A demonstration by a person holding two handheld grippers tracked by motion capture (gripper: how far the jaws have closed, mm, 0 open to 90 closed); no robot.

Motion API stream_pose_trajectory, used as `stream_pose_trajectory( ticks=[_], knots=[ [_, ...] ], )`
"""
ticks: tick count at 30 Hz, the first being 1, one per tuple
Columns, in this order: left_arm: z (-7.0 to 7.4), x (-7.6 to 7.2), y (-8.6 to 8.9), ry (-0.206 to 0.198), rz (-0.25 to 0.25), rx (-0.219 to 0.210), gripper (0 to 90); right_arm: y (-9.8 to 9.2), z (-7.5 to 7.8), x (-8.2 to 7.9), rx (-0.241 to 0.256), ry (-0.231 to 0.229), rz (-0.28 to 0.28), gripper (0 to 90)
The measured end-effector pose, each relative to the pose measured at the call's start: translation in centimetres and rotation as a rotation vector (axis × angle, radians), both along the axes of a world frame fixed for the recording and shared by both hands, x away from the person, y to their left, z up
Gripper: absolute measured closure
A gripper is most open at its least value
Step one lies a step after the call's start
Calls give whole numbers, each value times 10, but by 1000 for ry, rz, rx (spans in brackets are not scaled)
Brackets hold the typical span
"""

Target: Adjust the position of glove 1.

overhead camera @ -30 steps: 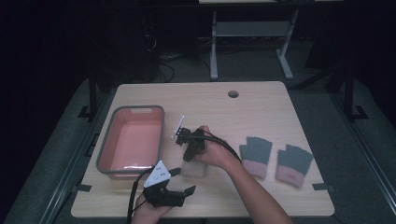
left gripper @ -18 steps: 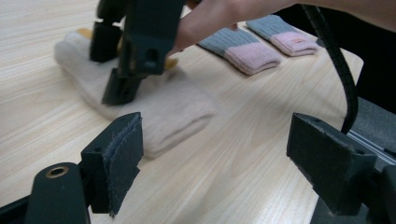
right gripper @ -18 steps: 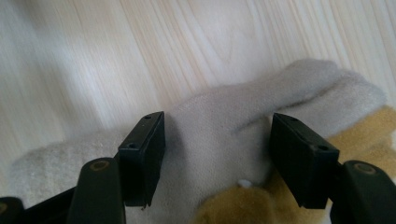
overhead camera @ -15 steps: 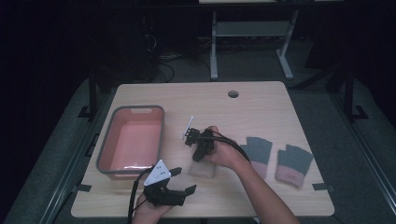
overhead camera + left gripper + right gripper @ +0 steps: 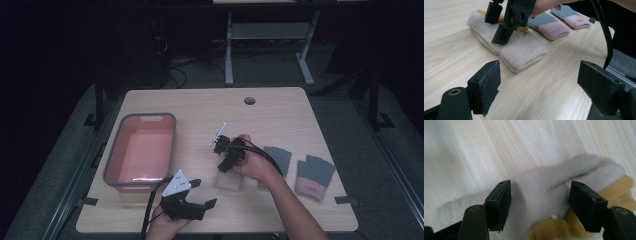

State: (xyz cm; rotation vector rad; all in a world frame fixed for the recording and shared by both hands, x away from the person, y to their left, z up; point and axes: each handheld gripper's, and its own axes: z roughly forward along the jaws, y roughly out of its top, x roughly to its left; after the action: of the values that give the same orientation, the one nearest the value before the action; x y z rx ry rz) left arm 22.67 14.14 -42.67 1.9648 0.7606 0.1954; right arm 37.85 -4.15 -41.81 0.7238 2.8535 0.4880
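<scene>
A folded beige sock pair [image 5: 229, 181] with a tan toe lies on the wooden table [image 5: 280, 115] near its front middle. My right gripper [image 5: 225, 164] hovers just above it, open, its jaws straddling the beige fabric [image 5: 541, 192] without closing on it. My left gripper [image 5: 204, 194] stands open near the front edge, a little left of the sock, holding nothing. In the left gripper view the beige sock [image 5: 519, 51] lies ahead of the open left gripper [image 5: 541, 85], with the right gripper [image 5: 507, 23] over the sock's far end.
A pink tub with a grey rim [image 5: 114, 165] sits at the table's left. Two grey-and-pink socks [image 5: 278, 159] [image 5: 314, 175] lie flat at the right, also seen in the left gripper view [image 5: 549, 25]. A cable hole [image 5: 249, 100] is at the back.
My right gripper has moved to the right, from beside the tub to over the beige sock. The left gripper has stayed put.
</scene>
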Motion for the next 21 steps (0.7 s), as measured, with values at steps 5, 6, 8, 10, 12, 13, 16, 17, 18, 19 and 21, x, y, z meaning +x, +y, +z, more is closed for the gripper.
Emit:
stream_pose_trajectory(
  ticks=[5,6,8,10,12,13,16,17,18,19,21],
  knots=[
    [4,11,-10,20,-2,19,188,-19,13,-2,83,4,-72,328],
    [4,11,-10,20,-2,19,189,-22,14,-2,96,7,-83,328],
    [7,21,-16,31,-7,30,189,-33,18,-3,132,7,-125,334],
    [7,24,-20,44,-3,29,190,-36,19,-3,143,11,-139,337],
    [7,34,-27,58,1,37,192,-50,21,-4,171,23,-189,358],
    [6,37,-29,66,6,42,193,-53,22,-5,180,29,-202,358],
    [4,49,-34,106,16,53,198,-64,21,-6,207,43,-239,366],
    [2,53,-36,123,27,52,204,-67,20,-6,213,46,-250,369],
    [0,57,-37,143,30,61,204,-70,19,-6,221,50,-262,373],
    [0,57,-37,143,30,61,205,-70,19,-6,221,50,-262,373],
    [-3,65,-39,178,48,63,223,-79,17,-6,253,68,-307,390]
  ],
)
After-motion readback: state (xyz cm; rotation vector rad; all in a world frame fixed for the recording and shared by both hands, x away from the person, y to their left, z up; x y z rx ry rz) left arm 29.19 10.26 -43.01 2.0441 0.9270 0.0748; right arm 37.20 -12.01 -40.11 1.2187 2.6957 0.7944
